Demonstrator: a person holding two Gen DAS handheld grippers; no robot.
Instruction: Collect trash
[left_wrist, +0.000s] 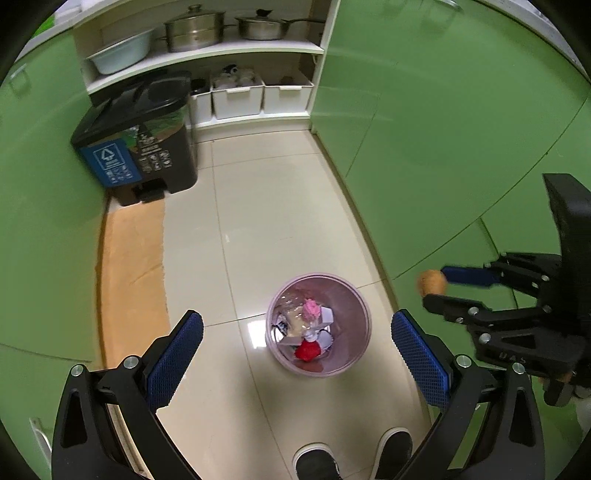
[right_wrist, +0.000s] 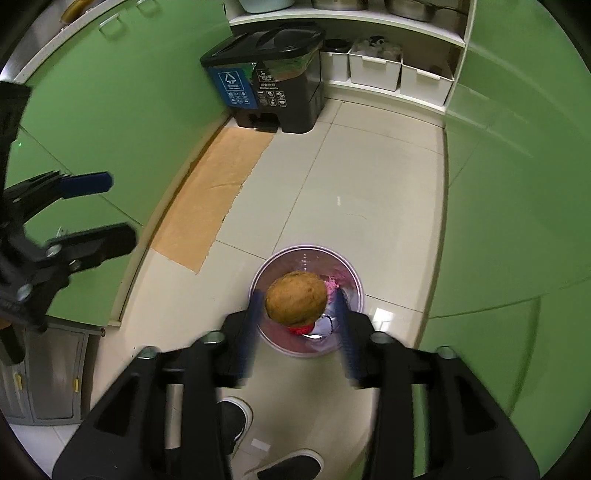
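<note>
- Left gripper (left_wrist: 297, 345) points down at the floor, jaws spread wide and nothing between the blue pads (left_wrist: 176, 360); the pink waste bin (left_wrist: 356, 354) sits on the pale tiles right between them in its own view
- Inside the bin: a red lump (left_wrist: 306, 350), a pink crumpled piece (left_wrist: 311, 309), some clear wrapping and white scraps; it is far from full
- Right gripper (right_wrist: 299, 330) is over the same bin; its jaws stand apart, blurred, and a round brown ball (right_wrist: 296, 301) sits between the fingertips with a visible gap to the right pad; on the left side I cannot tell whether it touches
- From the left camera the ball (left_wrist: 431, 282) shows at the very tip of the right gripper's fingers, against the green cabinet front (left_wrist: 443, 129)
- Black two-part pedal bin (left_wrist: 140, 147) stands back by the shelves, lid down; pots (left_wrist: 195, 27) and white tubs (left_wrist: 238, 98) on the shelving behind it
- An orange mat (left_wrist: 129, 258) lies along the left cabinets; the person's dark shoes (left_wrist: 393, 448) show at the bottom edge, just short of the pink bin
</note>
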